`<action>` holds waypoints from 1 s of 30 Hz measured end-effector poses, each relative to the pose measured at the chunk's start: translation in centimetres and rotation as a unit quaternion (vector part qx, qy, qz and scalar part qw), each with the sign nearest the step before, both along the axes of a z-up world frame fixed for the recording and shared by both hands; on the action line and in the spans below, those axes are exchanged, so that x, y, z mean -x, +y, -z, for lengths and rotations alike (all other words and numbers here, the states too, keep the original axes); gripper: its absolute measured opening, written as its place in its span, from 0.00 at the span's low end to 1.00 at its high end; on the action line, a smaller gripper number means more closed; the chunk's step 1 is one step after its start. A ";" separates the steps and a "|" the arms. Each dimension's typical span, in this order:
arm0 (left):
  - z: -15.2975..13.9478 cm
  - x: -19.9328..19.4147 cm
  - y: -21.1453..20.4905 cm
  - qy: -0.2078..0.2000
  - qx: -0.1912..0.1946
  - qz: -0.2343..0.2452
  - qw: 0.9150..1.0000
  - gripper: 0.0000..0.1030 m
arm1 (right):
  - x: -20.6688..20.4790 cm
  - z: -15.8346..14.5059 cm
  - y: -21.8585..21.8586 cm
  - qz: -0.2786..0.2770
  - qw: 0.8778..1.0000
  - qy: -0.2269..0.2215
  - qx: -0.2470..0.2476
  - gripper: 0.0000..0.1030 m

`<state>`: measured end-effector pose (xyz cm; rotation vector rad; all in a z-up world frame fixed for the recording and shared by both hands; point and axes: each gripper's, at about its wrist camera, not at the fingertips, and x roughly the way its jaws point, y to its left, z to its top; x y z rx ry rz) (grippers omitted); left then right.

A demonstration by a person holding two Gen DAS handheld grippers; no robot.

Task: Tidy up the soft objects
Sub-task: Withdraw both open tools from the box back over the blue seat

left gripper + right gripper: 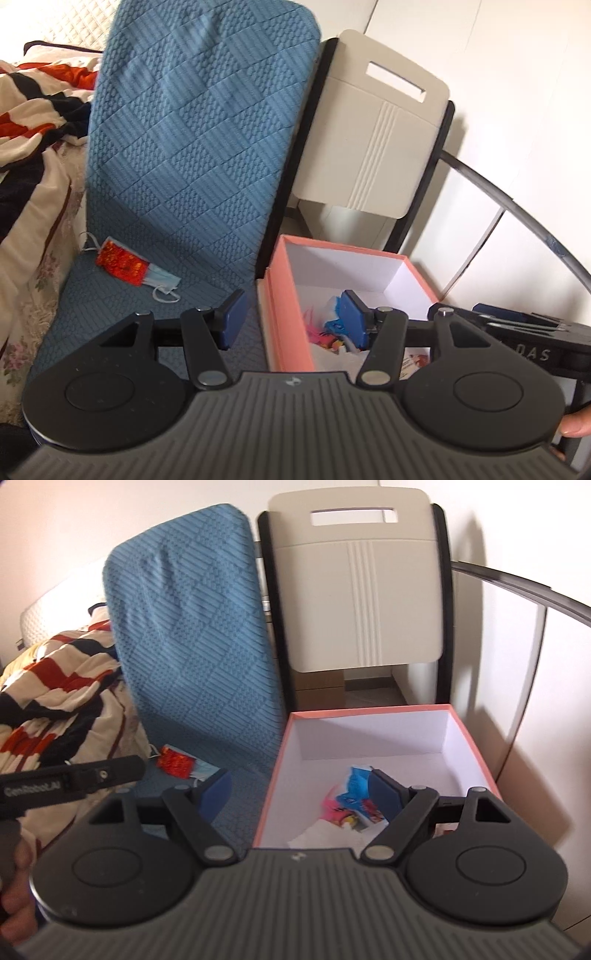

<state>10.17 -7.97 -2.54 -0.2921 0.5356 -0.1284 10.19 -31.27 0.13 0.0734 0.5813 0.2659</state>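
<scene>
While both grippers hang with nothing in them, the widest thing in view is the blue cushion (192,147), standing up the middle left of the left wrist picture with its seat running down to the lower left. A quilt (33,122) in red, black and cream is heaped at the far left. A cream chair (369,133) stands at the upper right, and below it, right of centre, sits the pink box (280,295), open at the top and white inside.

On the box floor lie a few soft, bright pieces (351,801), pink, blue and white, already put away by the look of them. What remains outside is a red pouch (122,266) on the cushion seat at the lower left, with a pale blue mask (162,282) touching its right end.

The left gripper (295,317) has its jaws apart, one finger over the seat and the other over the box, nothing between them. The right gripper (303,797) stands wider still, also straddling the box's near wall, and empty.

The pouch and mask lie overlapping, so I judge a pinch on one could drag the other off the seat or leave it dangling by its ear loop. The loop could also snag on a finger. Both grippers crowd the same corner of the box, and a reach leftward by either might knock the other or tip the light box wall.
</scene>
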 end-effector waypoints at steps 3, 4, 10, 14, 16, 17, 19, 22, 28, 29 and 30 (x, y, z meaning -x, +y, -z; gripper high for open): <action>0.9 0.9 1.8 0.004 0.003 -0.017 1.000 0.60 | 0.5 0.3 1.6 -0.017 1.000 -0.003 0.001 0.80; 1.1 1.3 2.3 0.001 0.002 -0.026 1.000 0.60 | 0.6 0.5 2.2 -0.023 1.000 -0.002 0.003 0.80; 2.7 3.0 5.1 0.010 0.000 -0.058 0.998 0.60 | 1.8 2.8 6.1 -0.070 0.997 0.010 0.011 0.80; 4.0 4.0 6.5 0.024 0.001 -0.078 0.997 0.60 | 2.6 4.2 8.6 -0.101 0.995 0.018 0.021 0.80; 4.5 4.3 7.2 0.029 0.006 -0.086 0.996 0.60 | 2.7 4.8 9.6 -0.113 0.993 0.023 0.025 0.80; 4.8 4.4 7.5 0.033 0.007 -0.090 0.995 0.60 | 2.7 5.0 10.0 -0.117 0.992 0.025 0.028 0.80; 5.2 4.4 8.0 0.038 0.012 -0.096 0.995 0.60 | 2.4 5.5 10.6 -0.121 0.992 0.030 0.031 0.80; 5.9 4.0 9.2 0.048 0.026 -0.105 0.993 0.60 | 1.5 6.0 11.5 -0.127 0.991 0.036 0.039 0.80; 7.5 1.0 11.7 0.068 0.058 -0.118 0.989 0.60 | -0.8 6.9 13.3 -0.141 0.988 0.039 0.059 0.80; 7.8 0.5 12.0 0.072 0.064 -0.120 0.988 0.60 | -1.1 7.1 13.5 -0.144 0.987 0.040 0.062 0.80; 8.1 -0.3 12.5 0.077 0.070 -0.123 0.987 0.60 | -1.6 7.2 13.8 -0.147 0.986 0.041 0.065 0.80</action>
